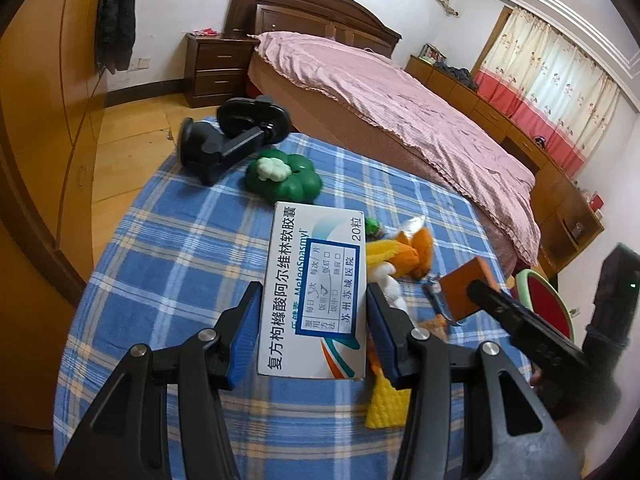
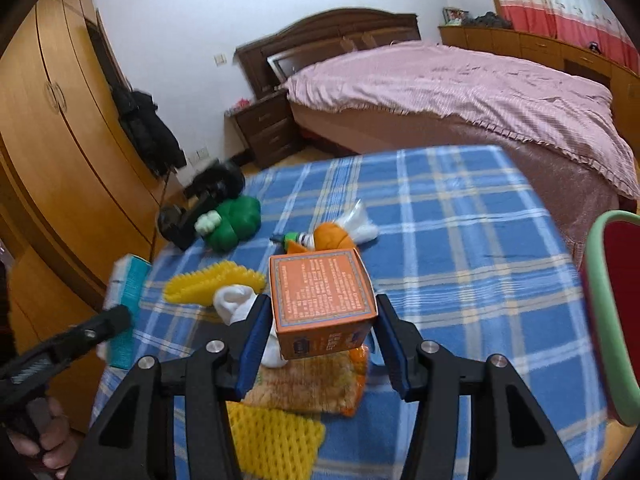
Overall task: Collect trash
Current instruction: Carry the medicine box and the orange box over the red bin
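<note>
Two boxes between jaws

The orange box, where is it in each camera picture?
Left wrist view: the orange box sits at the right, level with the fingertips, partly behind the right gripper.
Right wrist view: the orange box is in the middle, low down, between the right gripper's blue pads.
Shared landmark: the green toy at the far side of the checked cloth.

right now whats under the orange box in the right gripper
Under the orange box, between the right gripper fingers, lie an orange mesh bag, yellow foam netting and a white sock. Anything beneath the mesh is hidden.
</note>
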The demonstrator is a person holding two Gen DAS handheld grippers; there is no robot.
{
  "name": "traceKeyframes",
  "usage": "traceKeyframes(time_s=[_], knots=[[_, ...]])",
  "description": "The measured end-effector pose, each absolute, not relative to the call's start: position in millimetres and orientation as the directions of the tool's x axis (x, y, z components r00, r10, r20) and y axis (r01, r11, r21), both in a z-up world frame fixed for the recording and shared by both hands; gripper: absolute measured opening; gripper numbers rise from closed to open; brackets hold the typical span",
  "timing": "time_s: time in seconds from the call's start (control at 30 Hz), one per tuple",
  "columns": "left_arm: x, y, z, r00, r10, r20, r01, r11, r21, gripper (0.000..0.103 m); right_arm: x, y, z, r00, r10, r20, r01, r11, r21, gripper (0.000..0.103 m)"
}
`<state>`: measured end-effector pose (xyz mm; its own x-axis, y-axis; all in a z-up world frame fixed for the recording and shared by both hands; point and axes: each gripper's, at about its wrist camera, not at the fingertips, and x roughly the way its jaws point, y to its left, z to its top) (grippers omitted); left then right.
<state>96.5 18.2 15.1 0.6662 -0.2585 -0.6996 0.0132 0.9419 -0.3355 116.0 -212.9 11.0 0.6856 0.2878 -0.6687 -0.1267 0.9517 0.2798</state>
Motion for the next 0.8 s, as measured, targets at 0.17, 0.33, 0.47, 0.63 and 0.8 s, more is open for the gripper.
traceKeyframes(time_s=[0.17, 0.33, 0.47, 0.63, 0.8], knots=[[91.9, 0.6, 23.1, 0.666, -0.281, -0.691, 0.055, 0.942, -0.33, 0.052, 90.8, -234.6, 32.9, 0.722, 0.274, -0.636, -0.104, 0.951, 0.291, 0.054], [89.6, -21.7, 31.8, 0.65, -0.332, -0.684, 0.113, 0.932, -0.345, 0.052, 69.1, -261.3, 48.1, 0.747, 0.234, -0.623, -0.048, 0.952, 0.301, 0.054], [88.7, -44.1, 41.2, 0.643, -0.362, -0.675, 0.166, 0.926, -0.339, 0.052, 52.9, -286.2, 57.2, 0.766, 0.192, -0.613, 0.004, 0.953, 0.303, 0.054], [89.6, -72.9, 47.9, 0.617, -0.407, -0.674, 0.223, 0.911, -0.347, 0.052, 35.0, -316.4, 63.8, 0.786, 0.139, -0.602, 0.068, 0.949, 0.308, 0.055], [90.5, -105.1, 52.2, 0.583, -0.444, -0.68, 0.281, 0.896, -0.344, 0.052, 19.6, -345.1, 67.1, 0.799, 0.086, -0.595, 0.129, 0.942, 0.31, 0.055]])
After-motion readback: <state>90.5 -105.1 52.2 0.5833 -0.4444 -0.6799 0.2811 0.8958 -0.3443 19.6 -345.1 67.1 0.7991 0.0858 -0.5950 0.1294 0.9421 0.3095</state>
